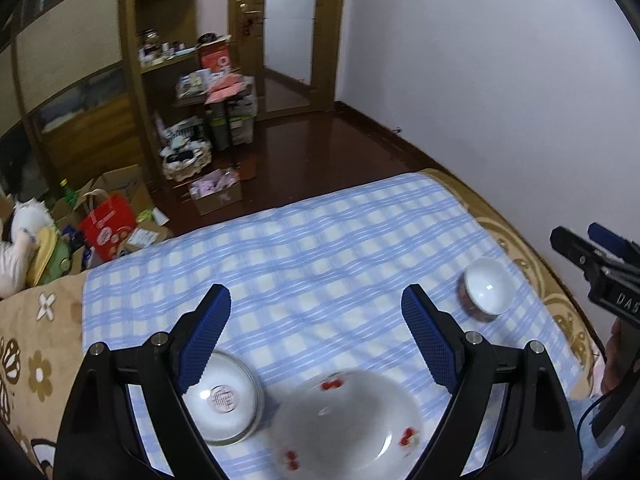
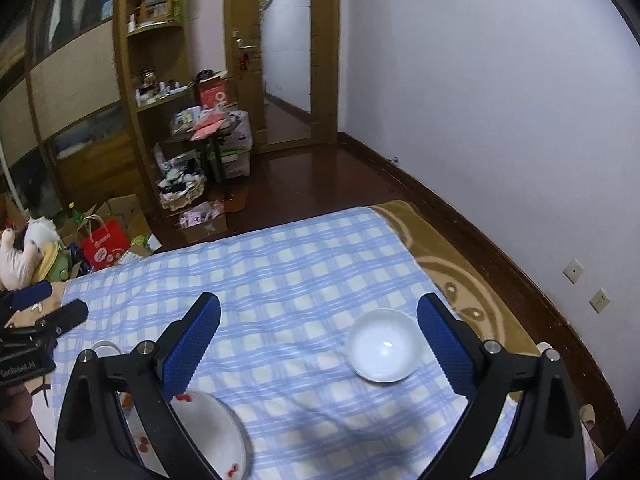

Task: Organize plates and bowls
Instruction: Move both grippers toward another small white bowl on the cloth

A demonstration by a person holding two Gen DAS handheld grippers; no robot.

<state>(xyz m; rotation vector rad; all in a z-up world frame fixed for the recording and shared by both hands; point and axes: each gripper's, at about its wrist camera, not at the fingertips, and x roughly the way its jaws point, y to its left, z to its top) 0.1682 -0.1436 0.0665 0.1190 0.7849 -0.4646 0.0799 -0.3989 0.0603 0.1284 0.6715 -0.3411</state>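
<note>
In the left wrist view my left gripper (image 1: 316, 300) hangs open above the checked cloth, with nothing between its blue pads. Below it lie a white bowl with a red emblem (image 1: 224, 400) and a white plate with cherries (image 1: 348, 424), side by side. A small white bowl with a red-patterned outside (image 1: 486, 288) sits far right, near my right gripper (image 1: 576, 234). In the right wrist view my right gripper (image 2: 319, 304) is open and empty. The small white bowl (image 2: 384, 346) lies by its right finger, the cherry plate (image 2: 216, 436) under its left finger. My left gripper (image 2: 56, 302) shows at the left edge.
The blue-and-white checked cloth (image 1: 320, 240) covers a bed with a brown patterned blanket (image 1: 32, 340). Past the bed's far edge are a dark wood floor, cardboard boxes (image 1: 216, 196), a red bag (image 1: 106, 228), wooden shelves and a door. A white wall runs along the right.
</note>
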